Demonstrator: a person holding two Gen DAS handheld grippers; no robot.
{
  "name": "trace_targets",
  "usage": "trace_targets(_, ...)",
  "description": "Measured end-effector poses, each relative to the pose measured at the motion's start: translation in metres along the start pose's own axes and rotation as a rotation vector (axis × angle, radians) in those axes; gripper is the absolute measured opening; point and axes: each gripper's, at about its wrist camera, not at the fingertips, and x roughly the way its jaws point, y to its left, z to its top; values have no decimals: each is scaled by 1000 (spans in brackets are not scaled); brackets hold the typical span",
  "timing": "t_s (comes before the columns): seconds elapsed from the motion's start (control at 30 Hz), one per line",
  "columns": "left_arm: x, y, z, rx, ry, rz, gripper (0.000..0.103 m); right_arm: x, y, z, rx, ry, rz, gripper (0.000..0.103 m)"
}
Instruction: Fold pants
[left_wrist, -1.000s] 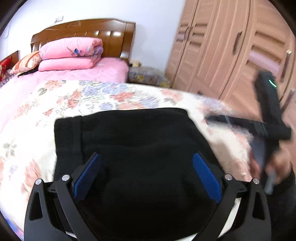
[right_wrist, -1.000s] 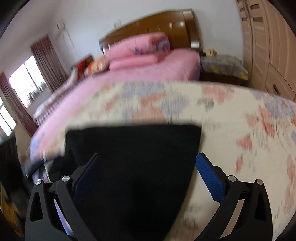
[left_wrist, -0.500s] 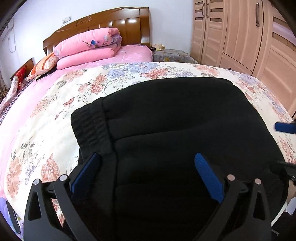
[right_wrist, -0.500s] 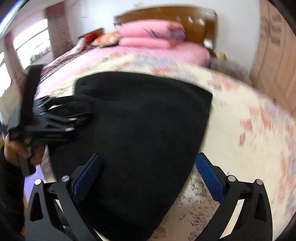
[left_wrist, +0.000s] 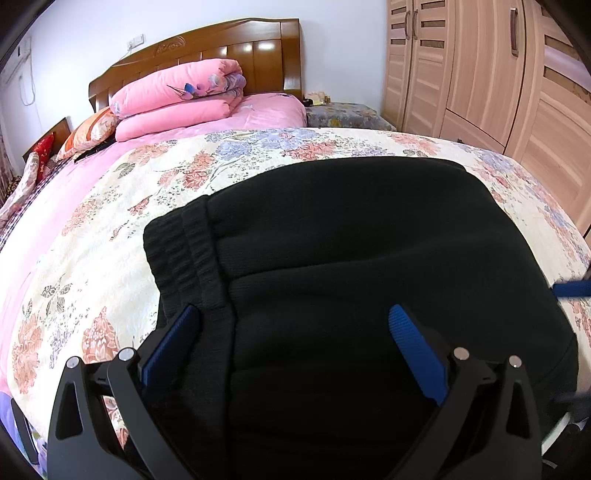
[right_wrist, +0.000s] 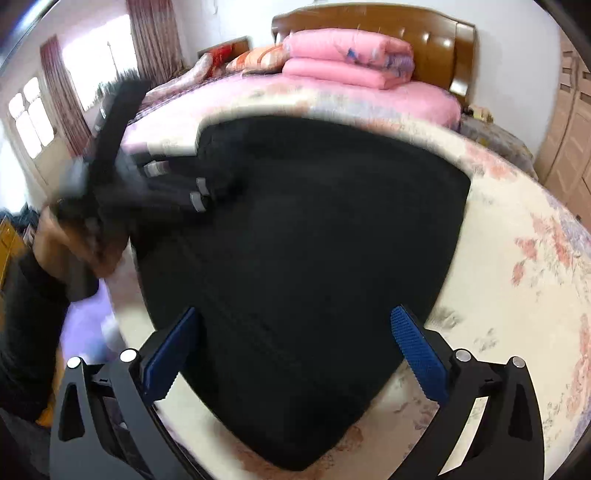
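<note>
Black pants (left_wrist: 369, 266) folded flat on a flowered quilt (left_wrist: 92, 258), under both grippers.

Thick, soft knit with a ribbed waistband (left_wrist: 184, 251) just ahead of the left gripper's (left_wrist: 295, 347) left finger; blue ridged pads (left_wrist: 413, 347), spread wide, hovering empty over the cloth. Right gripper (right_wrist: 295, 347) likewise wide and empty above a rounded folded corner, right finger beyond the pants' edge, over the quilt.

Pants (left_wrist: 369, 258): black, between the jaws. Gripper pads (left_wrist: 415, 349): blue. Bedspread (left_wrist: 110, 229): cream, pink-and-lilac floral, beyond the jaws. Folded quilt (left_wrist: 177, 99): pink. Headboard (left_wrist: 229, 48): brown wood.
</note>
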Motion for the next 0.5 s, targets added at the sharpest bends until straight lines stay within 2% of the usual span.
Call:
trace_targets(0.03, 0, 0, 0, 0, -1, 2, 102, -2, -2, -5, 11, -41, 11, 99)
trace_targets(0.2, -8, -4, 4, -25, 18, 33, 101, -15, 2, 4, -6, 16, -2, 99)
trace_targets(0.27, -35, -8, 14, -52, -31, -50, 101, -30, -11, 14, 9, -51, 31, 99)
trace_targets(0.3, -51, -10, 24, -66, -77, -129, 101, -38, -26, 24, 53, -95, 33, 99)
trace_targets(0.33, -59, -11, 34, -72, -97, -158, 101, -42, -41, 34, 98, -123, 11, 99)
trace_targets(0.4, -60, -16, 57, -51, -104, -154, 101, -43, -63, 49, 170, -148, -17, 99)
trace_targets(0.43, -52, -20, 73, -20, -88, -146, 101, -41, -73, 57, 214, -144, 6, 99)
trace_targets(0.5, -23, -30, 94, 39, 31, -217, 101, -40, -62, 61, 199, -142, 101, 99)
